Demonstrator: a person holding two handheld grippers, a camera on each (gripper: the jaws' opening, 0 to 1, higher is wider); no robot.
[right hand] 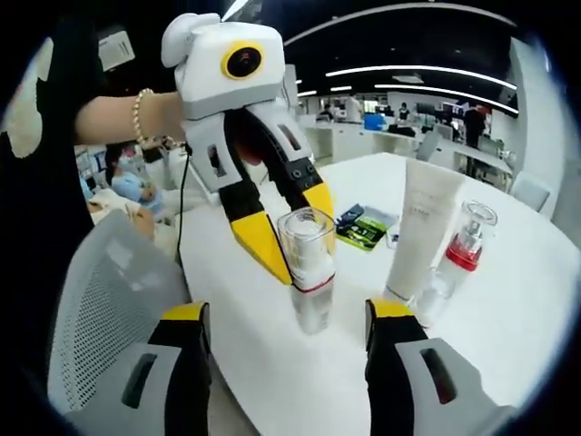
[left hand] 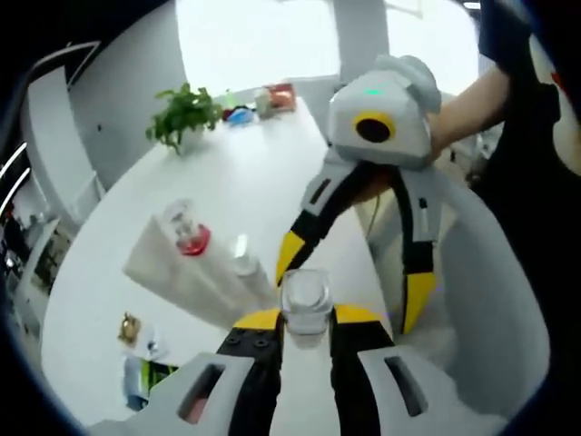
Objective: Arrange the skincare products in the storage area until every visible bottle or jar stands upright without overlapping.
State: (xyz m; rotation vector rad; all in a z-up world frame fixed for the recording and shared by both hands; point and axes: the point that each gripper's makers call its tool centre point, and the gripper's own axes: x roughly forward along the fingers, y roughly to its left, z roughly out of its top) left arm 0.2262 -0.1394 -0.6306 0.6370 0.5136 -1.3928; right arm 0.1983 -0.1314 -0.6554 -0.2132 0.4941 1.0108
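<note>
No label can be read. The left gripper [right hand: 289, 238] pinches a clear bottle [right hand: 307, 263] between its fingers, upright at bench [right hand: 508, 300] centre. At 3 o'clock stand a white tube [right hand: 419, 227] and red-collared bottle [right hand: 458, 254]. The right gripper [right hand: 286, 350] has its fingers spread. A potted plant [left hand: 184, 113] sits at 11 o'clock.

Looking along our left tongs [left hand: 307, 329], we see their yellow tips closed against a clear-capped bottle [left hand: 306, 307] standing on the white worktop [left hand: 236, 182]. The right tongs [left hand: 357, 284] reach in from above with jaws spread wide. Nearby stand a white tube [left hand: 172, 268] and a red-collared bottle [left hand: 186, 227]. A potted plant [left hand: 184, 113] sits farther back.
</note>
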